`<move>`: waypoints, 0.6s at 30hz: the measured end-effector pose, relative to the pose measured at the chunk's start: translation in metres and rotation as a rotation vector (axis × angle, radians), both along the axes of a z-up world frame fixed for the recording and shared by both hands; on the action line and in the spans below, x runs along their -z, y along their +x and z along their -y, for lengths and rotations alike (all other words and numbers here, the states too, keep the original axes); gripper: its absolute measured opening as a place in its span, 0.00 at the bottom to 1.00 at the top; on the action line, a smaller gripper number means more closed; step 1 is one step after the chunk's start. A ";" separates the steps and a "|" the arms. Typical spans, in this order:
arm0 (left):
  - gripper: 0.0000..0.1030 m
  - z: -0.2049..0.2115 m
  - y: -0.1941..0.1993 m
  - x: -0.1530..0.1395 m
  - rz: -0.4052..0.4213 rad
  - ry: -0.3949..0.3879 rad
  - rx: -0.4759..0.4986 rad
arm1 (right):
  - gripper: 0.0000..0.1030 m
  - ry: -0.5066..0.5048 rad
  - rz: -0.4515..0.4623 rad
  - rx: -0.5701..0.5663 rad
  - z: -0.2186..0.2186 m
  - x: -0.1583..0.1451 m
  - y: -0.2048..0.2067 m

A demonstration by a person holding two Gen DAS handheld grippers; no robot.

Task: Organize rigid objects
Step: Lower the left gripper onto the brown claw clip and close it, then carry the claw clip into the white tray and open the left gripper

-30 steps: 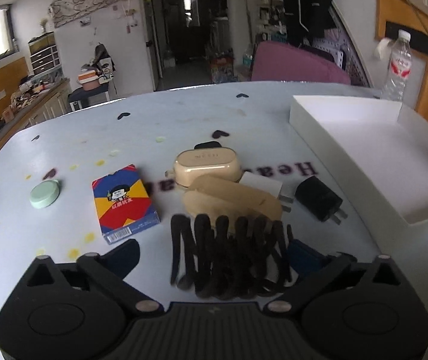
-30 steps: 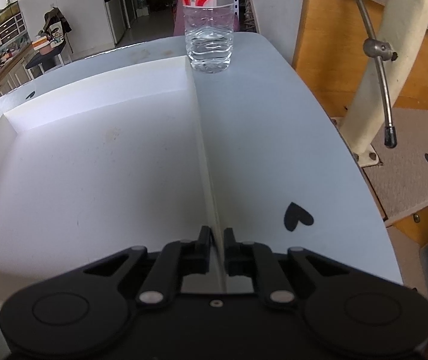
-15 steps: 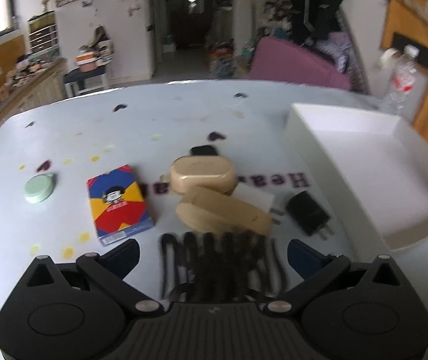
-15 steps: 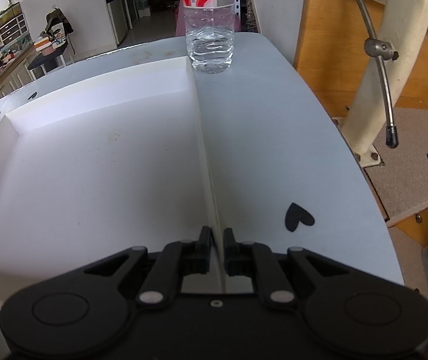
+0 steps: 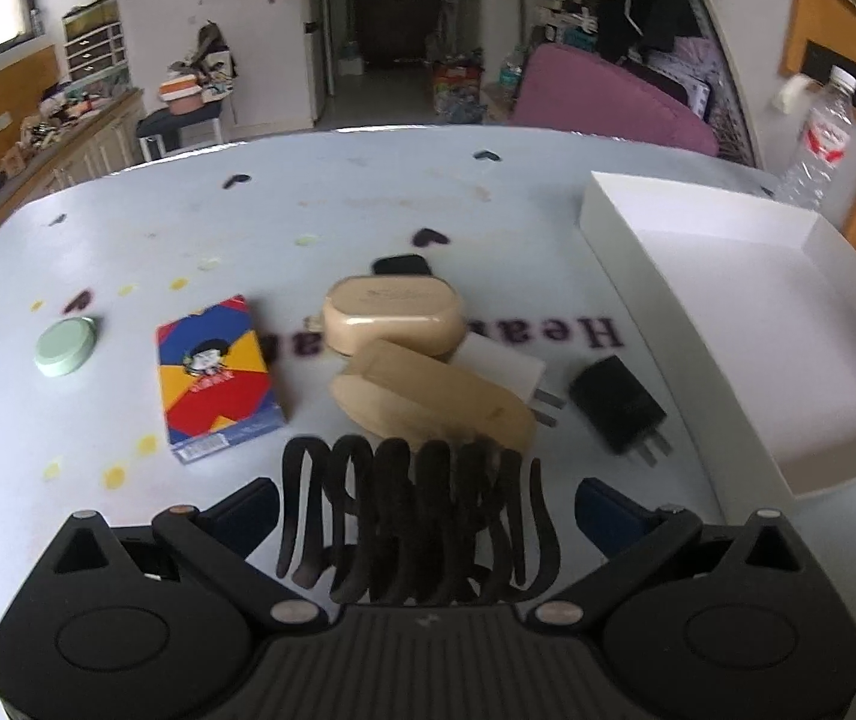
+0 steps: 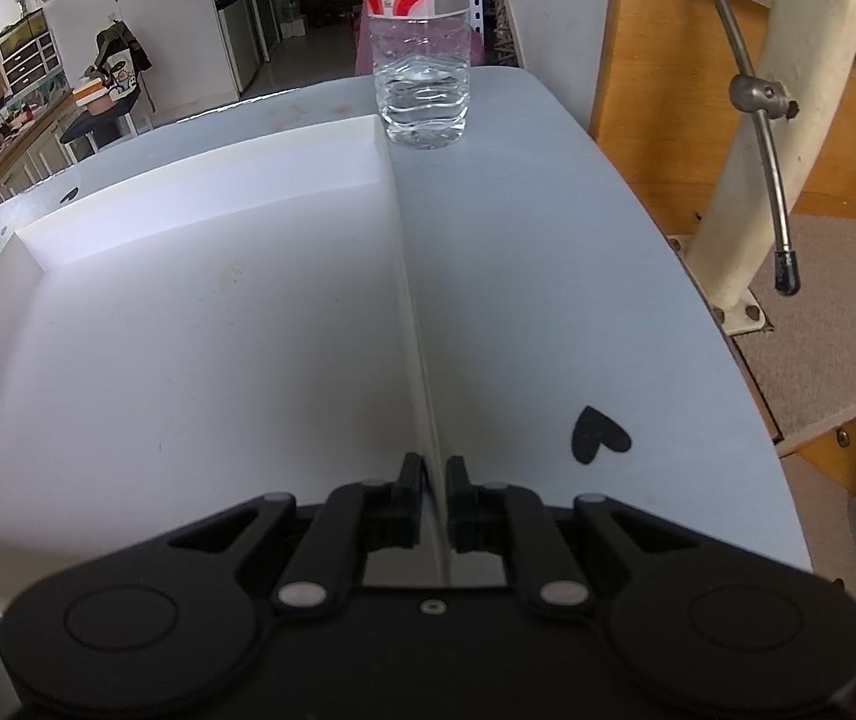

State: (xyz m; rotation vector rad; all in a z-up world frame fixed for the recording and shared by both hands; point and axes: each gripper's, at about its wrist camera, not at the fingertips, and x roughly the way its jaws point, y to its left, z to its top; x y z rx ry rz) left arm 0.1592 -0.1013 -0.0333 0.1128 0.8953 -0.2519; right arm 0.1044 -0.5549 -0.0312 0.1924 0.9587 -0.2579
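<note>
- Hair claw (image 5: pixel 422 516), black with curved teeth, is lying on the surface (image 5: pixel 320 222) between the fingers of the left hand-held gripper (image 5: pixel 425 507); its teeth are partly covering the tan case (image 5: pixel 428 396) behind it.
- Left hand-held gripper is standing wide apart, one blue pad (image 5: pixel 604 513) on each side of the claw, neither visibly pressing on it. Judging this as the approach step, grip not yet made.
- Other loose items are waiting on the surface: second tan case (image 5: pixel 395 315), white charger (image 5: pixel 508 369), black charger (image 5: pixel 619 405), card box (image 5: pixel 215 375), round green tin (image 5: pixel 65 348).
- White tray (image 5: pixel 619 228) is sitting off to the right, nothing in it yet.
- Right hand-held gripper (image 6: pixel 435 483) is pinched together on the tray's side wall (image 6: pixel 413 312), apparently steadying it; a water bottle (image 6: pixel 422 60) is standing just beyond the tray's far corner.
- Sorting looks barely begun.
- Next move probably calls for closing on the claw's body, not the springy teeth, lifting clear of the tan case, then carrying it right, over the tray wall.
- Risk: teeth may snag or drag the case.
</note>
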 end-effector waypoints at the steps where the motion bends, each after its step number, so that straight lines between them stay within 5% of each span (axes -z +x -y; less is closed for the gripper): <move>1: 1.00 0.001 0.001 0.002 -0.004 0.002 0.000 | 0.08 0.001 0.001 0.000 0.000 0.000 0.000; 18: 0.87 -0.009 -0.001 -0.013 0.058 -0.032 -0.029 | 0.07 0.017 0.014 -0.003 0.003 0.002 -0.003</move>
